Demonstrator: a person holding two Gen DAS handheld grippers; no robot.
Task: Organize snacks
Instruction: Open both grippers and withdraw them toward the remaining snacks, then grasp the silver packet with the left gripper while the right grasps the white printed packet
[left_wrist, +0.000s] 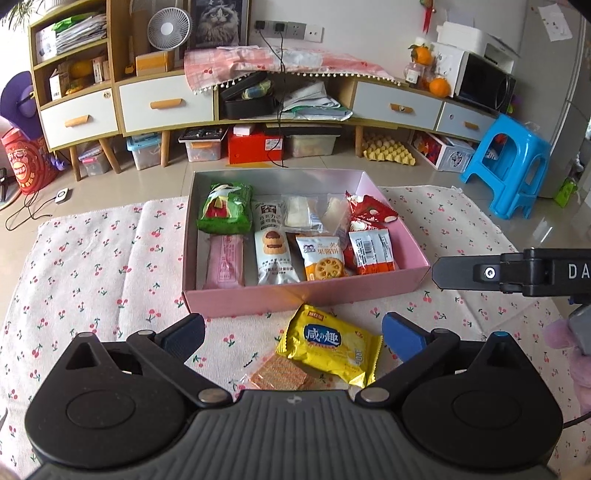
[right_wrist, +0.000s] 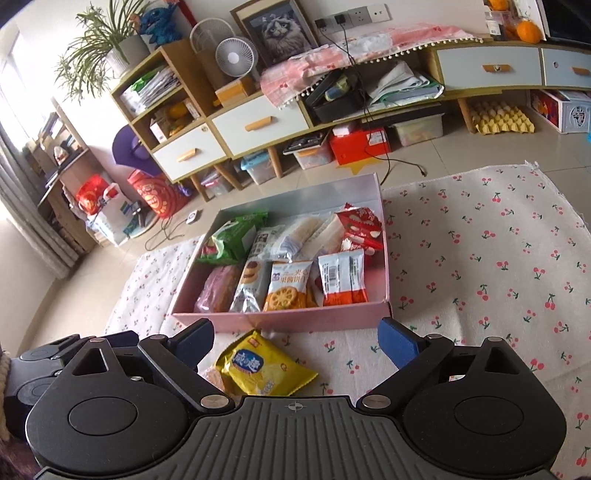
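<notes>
Pink box (left_wrist: 306, 295) mid-frame already holds most snacks in rows. I see two left out on the cloth below it: yellow packet (left_wrist: 332, 347) over a wafer pack (left_wrist: 279, 376). Left gripper (left_wrist: 293, 334) and right gripper (right_wrist: 295, 341) both wide open, holding nothing.

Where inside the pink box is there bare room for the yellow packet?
Little: the pink box is crowded. A bare strip runs along its left wall beside the pink bar, and another behind the green bag. The yellow packet lies outside on the cloth.
</notes>
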